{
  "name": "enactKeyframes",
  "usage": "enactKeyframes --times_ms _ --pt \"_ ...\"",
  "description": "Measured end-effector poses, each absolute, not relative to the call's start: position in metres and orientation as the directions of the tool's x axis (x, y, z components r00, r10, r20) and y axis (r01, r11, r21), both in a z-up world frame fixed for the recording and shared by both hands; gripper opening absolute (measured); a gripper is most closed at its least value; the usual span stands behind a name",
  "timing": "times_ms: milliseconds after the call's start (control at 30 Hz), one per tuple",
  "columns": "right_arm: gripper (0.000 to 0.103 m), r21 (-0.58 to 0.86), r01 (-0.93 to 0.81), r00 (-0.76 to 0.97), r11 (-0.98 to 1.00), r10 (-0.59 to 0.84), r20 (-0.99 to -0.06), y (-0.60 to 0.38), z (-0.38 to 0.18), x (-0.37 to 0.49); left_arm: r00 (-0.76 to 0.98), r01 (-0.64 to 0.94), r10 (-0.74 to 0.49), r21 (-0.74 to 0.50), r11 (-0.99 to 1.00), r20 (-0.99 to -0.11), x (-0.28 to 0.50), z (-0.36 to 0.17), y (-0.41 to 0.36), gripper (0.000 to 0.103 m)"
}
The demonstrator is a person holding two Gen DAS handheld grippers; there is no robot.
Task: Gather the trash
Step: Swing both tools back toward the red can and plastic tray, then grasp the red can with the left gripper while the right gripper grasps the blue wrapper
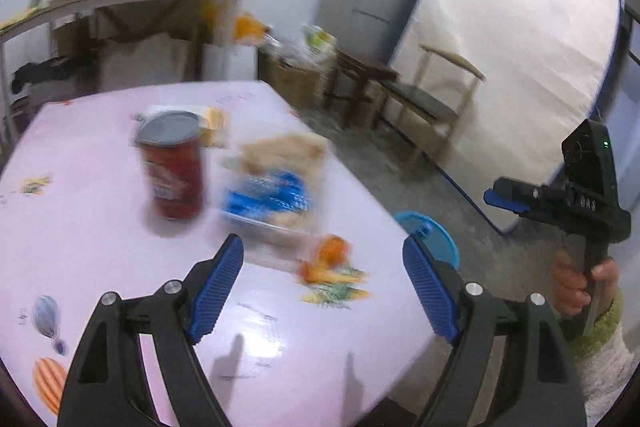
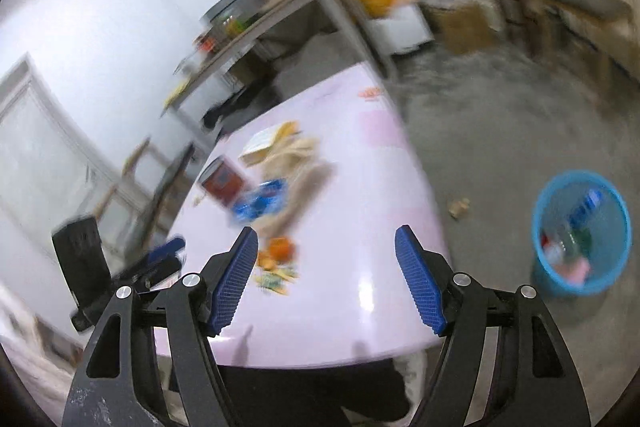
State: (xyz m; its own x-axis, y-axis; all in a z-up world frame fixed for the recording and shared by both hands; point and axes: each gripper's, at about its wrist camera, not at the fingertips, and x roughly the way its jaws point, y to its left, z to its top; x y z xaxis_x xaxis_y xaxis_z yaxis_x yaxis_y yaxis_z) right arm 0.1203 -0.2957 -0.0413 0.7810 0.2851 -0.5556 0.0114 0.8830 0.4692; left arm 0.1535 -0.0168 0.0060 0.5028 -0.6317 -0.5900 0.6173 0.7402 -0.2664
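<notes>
Currently both claws are hanging wide open and empty over the near edge of the table (image 1: 100, 227). The left claw (image 1: 324, 291) is facing the litter: a red can (image 1: 174, 167) is standing upright ahead and to its left, a blue wrapper (image 1: 268, 199) is lying almost straight ahead beside the can, and an orange scrap (image 1: 332, 259) is lying nearest, just beyond the fingertips. The right claw (image 2: 326, 279) is pointing over the same corner, with the blue bin (image 2: 580, 231) sitting on the floor to its right, already holding some rubbish. The scrap seems equally near both claws; the right one is closer to the bin.
</notes>
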Motion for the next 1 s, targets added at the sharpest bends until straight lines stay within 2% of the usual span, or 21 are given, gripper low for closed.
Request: enactKeyframes --times_ms 133,333,533,833,1000 --pt "0.067 0.315 -0.122 0.747 0.941 0.296 -0.596 -0.246 -0.029 0.172 0.554 0.597 -0.604 -0.231 0.768 -0.573 0.182 0.013 0.012 0.080" --pt "0.063 0.126 -0.269 0.699 0.955 0.284 -0.656 -0.203 -0.031 0.212 0.562 0.641 -0.577 -0.130 0.757 -0.593 0.234 0.011 0.008 0.080" --pt "0.062 -0.019 -0.380 0.636 0.925 0.247 -0.731 -0.171 -0.043 0.247 0.535 0.635 -0.565 -0.142 0.760 -0.628 0.281 -0.009 0.005 0.080" --pt "0.059 -0.068 -0.451 0.524 0.890 0.203 -0.827 -0.161 -0.077 0.283 0.501 0.647 -0.556 -0.141 0.750 -0.663 0.300 -0.025 -0.009 0.080" --pt "0.049 -0.047 -0.461 0.505 0.886 0.219 -0.835 -0.160 -0.081 0.281 0.499 0.648 -0.538 -0.120 0.752 -0.679 0.309 -0.023 -0.018 0.080"
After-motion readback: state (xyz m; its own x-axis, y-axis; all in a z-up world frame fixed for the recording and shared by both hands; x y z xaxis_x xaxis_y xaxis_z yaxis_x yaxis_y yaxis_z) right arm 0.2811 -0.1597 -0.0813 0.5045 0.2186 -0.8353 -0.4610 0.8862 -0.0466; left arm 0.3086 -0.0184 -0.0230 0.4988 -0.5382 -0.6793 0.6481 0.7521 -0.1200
